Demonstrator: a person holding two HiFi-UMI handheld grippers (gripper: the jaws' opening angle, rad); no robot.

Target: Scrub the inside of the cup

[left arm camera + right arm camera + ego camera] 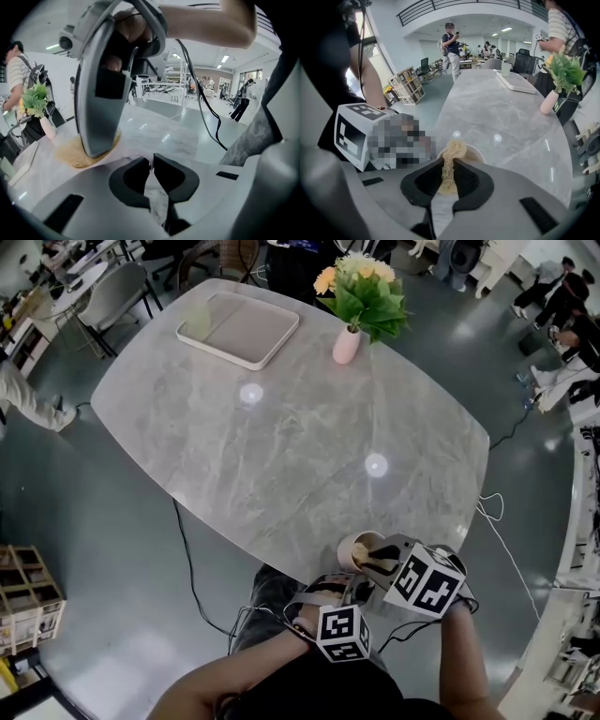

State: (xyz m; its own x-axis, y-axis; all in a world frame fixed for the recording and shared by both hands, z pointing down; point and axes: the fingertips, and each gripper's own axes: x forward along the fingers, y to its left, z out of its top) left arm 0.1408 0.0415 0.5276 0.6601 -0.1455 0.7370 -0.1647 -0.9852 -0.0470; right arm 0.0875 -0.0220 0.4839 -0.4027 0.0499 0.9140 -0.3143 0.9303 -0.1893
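Note:
A pale cup (356, 547) stands at the near edge of the grey marble table (281, 456). My left gripper (345, 592) is shut on the cup's thin wall (117, 157), which shows pinched between the jaws (151, 161) in the left gripper view. My right gripper (377, 563) comes in from the right and is shut on a tan fibrous scrubbing pad (452, 150). The pad reaches down into the cup (477, 152). In the left gripper view the pad (70, 154) fills the cup's mouth under one right finger (101, 93).
A pink vase with flowers (346, 345) and a beige tray (239, 329) holding a pale green cup (199, 320) stand at the table's far side. Cables trail on the floor (187, 559). A wooden crate (28, 596) sits at the left. People stand around the room.

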